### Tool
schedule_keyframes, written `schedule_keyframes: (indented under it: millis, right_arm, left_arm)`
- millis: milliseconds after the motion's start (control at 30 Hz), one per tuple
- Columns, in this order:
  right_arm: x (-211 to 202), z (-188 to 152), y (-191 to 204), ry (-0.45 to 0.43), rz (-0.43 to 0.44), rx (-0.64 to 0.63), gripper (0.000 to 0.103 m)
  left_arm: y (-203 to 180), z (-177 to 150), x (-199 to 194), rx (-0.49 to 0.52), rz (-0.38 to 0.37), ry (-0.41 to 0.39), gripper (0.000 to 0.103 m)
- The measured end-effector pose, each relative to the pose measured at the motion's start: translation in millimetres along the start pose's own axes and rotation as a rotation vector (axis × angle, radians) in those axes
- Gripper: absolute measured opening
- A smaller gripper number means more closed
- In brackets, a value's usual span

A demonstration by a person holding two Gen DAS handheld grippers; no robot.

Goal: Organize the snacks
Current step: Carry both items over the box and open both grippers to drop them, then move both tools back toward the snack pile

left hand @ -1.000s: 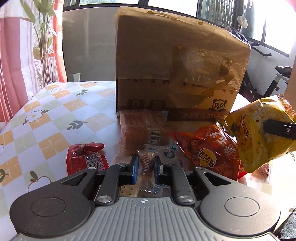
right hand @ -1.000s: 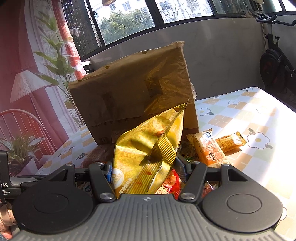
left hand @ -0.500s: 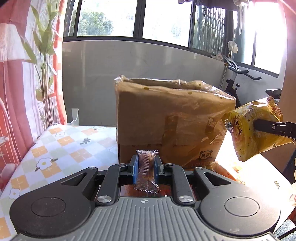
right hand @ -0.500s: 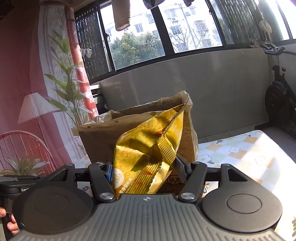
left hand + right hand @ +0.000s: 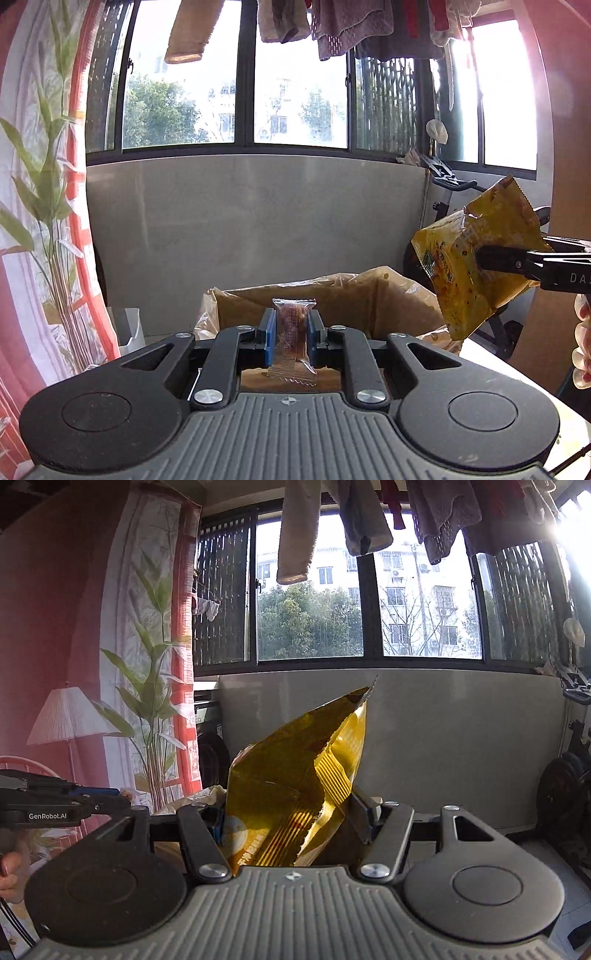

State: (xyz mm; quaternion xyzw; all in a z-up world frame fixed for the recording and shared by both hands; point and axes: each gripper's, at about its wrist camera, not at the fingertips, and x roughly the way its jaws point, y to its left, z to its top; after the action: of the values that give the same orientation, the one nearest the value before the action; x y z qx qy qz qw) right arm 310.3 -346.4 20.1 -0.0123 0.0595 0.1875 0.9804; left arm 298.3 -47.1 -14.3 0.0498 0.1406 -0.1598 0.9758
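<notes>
Blue pads of the left gripper (image 5: 291, 334) are pressed against both sides of a small clear-wrapped snack bar (image 5: 292, 341), brownish inside, which stands upright between them with its crimped ends poking out above and below. Beyond it sits an open cardboard box (image 5: 369, 306) lined with a crinkled plastic bag, its mouth facing up, just ahead of and below the held bar.

To the right in the left wrist view, the right gripper (image 5: 480, 258) reaches in from the side with its dark fingers clamped on a yellow snack bag (image 5: 476, 266). That bag hangs in the air above the right-hand edge of the box, tilted, with one corner pointing up. Part of a hand (image 5: 581, 339) shows at the frame's right edge.

From the right wrist view, the same yellow snack bag (image 5: 295, 794) fills the space between the right gripper's (image 5: 295, 819) fingers, squeezed and creased, its serrated top corner raised towards the window. The left gripper (image 5: 92, 797) shows at the left edge, level with it and well apart, with only a sliver of the box's plastic lining (image 5: 199, 797) visible between them.

Laundry hangs along the top of the window (image 5: 369, 590), a leafy plant (image 5: 155, 686) and a floor lamp (image 5: 70, 720) stand to the left, and an exercise bike (image 5: 569, 786) is at the right.
</notes>
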Motion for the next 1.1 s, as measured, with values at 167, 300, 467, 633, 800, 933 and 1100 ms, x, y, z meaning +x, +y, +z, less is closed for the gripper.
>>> schedule_keyframes:
  millis: [167,300,467,633,800,933,1100]
  right_arm:
    - [48.4,3.9,-11.2,0.031,-0.027,-0.013,0.063]
    - [89.1,-4.1,-18.6,0.057,-0.060,-0.038,0.063]
    - [125.9,-30.7,-24.9,0.123,-0.048,-0.002,0.063]
    - [149.0,-44.4,-23.2,0.202,-0.039,0.024,0.067]
    - [139.3,-49.5,-25.5,0.222,-0.041,0.070,0.080]
    - [123.0,-47.9,-25.7,0.222,-0.035,0.069,0.080]
    - [100.5,-43.7,-17.8,0.229,-0.017,0.056,0.080]
  left_arm:
    - [-3.6,15.7,49.7,0.012,0.007,0.026,0.018]
    - [-4.3,13.5,81.6,-0.022,0.022,0.045,0.018]
    - [-3.6,5.2,112.8,-0.023,0.033,0.097,0.018]
    - [7.0,-0.3,123.8,-0.049,0.082,0.114,0.062]
    - [20.3,-5.4,112.6,-0.082,0.090,0.113,0.072]
    - [21.5,-4.4,90.4,-0.111,0.106,0.112,0.072]
    - [19.5,-1.5,61.2,-0.103,0.111,0.109,0.073]
